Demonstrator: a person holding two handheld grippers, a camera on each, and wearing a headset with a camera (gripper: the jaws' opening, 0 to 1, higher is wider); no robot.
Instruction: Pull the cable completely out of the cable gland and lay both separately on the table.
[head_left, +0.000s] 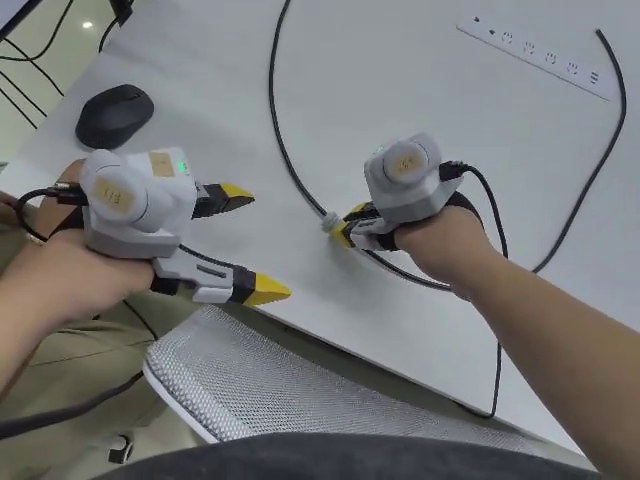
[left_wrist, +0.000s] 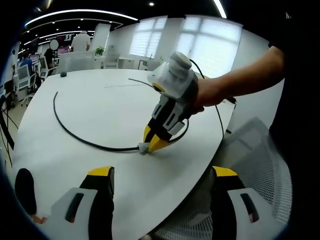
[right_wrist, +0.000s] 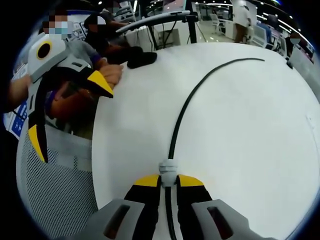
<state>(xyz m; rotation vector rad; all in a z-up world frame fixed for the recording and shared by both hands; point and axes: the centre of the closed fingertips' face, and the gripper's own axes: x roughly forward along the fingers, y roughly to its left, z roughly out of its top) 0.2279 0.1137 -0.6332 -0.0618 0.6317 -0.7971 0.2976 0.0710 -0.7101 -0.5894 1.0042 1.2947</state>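
Note:
A long black cable (head_left: 283, 150) curves over the white table (head_left: 420, 110) and runs through a small grey-white cable gland (head_left: 330, 222). My right gripper (head_left: 345, 232) is shut on the cable just behind the gland, low on the table near its front edge. In the right gripper view the gland (right_wrist: 168, 166) sits at my right gripper's (right_wrist: 168, 180) yellow tips and the cable (right_wrist: 192, 100) arcs away beyond it. My left gripper (head_left: 255, 243) is open and holds nothing, to the left past the table's edge. Seen from the left gripper (left_wrist: 162, 175), the gland (left_wrist: 143, 148) lies on the table ahead.
A black mouse (head_left: 114, 114) lies at the table's far left and a white power strip (head_left: 540, 55) at the far right. A grey mesh chair (head_left: 240, 380) stands below the front edge. People sit at desks in the background.

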